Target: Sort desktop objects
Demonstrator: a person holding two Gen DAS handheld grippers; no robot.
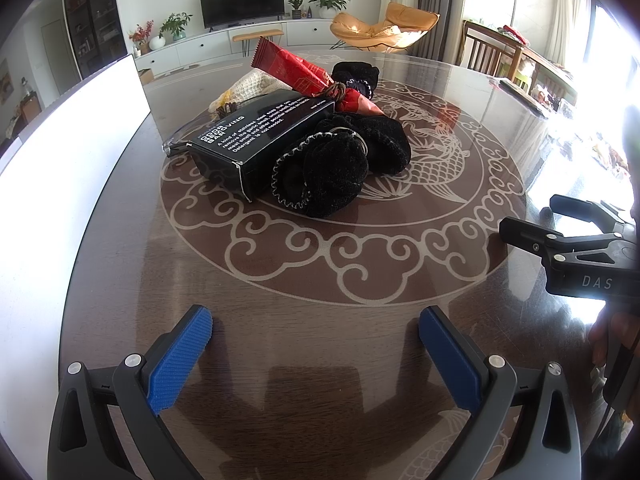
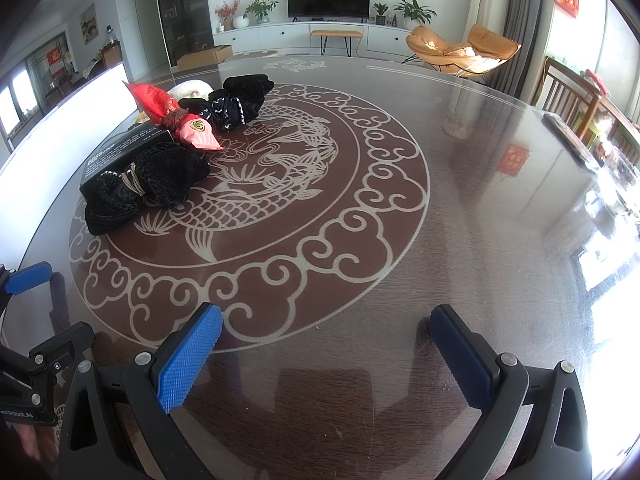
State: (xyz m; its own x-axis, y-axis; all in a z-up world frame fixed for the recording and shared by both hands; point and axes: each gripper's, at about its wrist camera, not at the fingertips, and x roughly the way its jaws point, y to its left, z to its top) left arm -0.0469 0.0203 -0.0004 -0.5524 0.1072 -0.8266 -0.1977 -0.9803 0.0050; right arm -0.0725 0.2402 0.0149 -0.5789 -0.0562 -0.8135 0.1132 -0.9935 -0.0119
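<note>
A pile of objects lies on the round glass-topped table (image 1: 320, 264). It holds a black box with white lettering (image 1: 256, 136), a black velvet pouch (image 1: 340, 168) leaning on the box, a red packet tied with twine (image 1: 304, 70), a second black pouch (image 1: 358, 76) behind, and a cream knitted item (image 1: 250, 86). In the right wrist view the pile sits far left: box (image 2: 120, 152), near pouch (image 2: 144, 184), red packet (image 2: 172, 116), far pouch (image 2: 240, 100). My left gripper (image 1: 316, 344) is open and empty, short of the pile. My right gripper (image 2: 326, 348) is open and empty, over bare table.
A white board (image 1: 72, 152) stands along the table's left edge, also in the right wrist view (image 2: 80, 108). The right gripper shows at the right of the left wrist view (image 1: 568, 240). Chairs and another cluttered table (image 1: 532, 68) stand beyond the right rim.
</note>
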